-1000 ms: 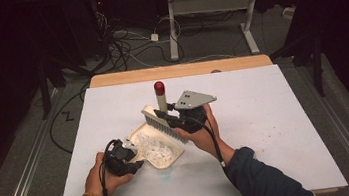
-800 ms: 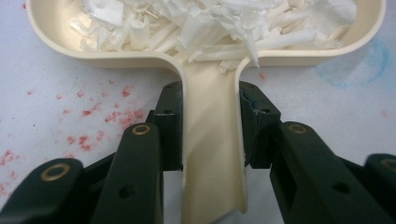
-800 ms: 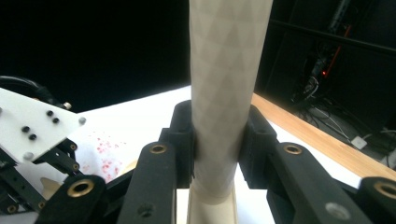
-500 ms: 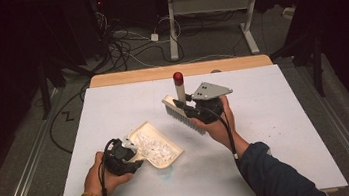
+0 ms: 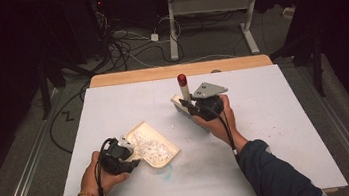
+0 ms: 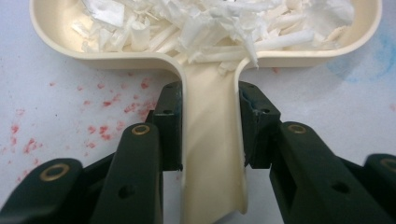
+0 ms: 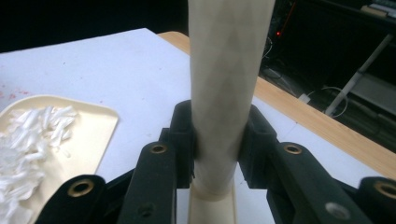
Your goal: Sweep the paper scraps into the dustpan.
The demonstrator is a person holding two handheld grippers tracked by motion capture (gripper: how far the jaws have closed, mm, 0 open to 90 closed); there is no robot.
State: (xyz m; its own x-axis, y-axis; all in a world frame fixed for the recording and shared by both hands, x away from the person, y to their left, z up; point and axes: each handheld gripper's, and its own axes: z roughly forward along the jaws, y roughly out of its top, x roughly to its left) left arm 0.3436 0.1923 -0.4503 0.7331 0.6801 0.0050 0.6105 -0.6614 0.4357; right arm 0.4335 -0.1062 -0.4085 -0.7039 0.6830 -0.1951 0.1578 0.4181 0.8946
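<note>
Dustpan point(image 5: 154, 148) rests on the table point(image 5: 277, 130), loaded with white shavings point(image 6: 210, 23) and clamped at its handle by the left tongs point(image 6: 210, 126), while the right tongs point(image 7: 219, 140), closed on the brush point(image 5: 183, 102) handle, hold it upright well apart; sweeping appears complete, emptying remains.

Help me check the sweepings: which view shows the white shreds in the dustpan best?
The left gripper view: the white shreds lie close and sharp in the dustpan. The high view shows a small pale heap; the right gripper view catches some at its left edge.
</note>
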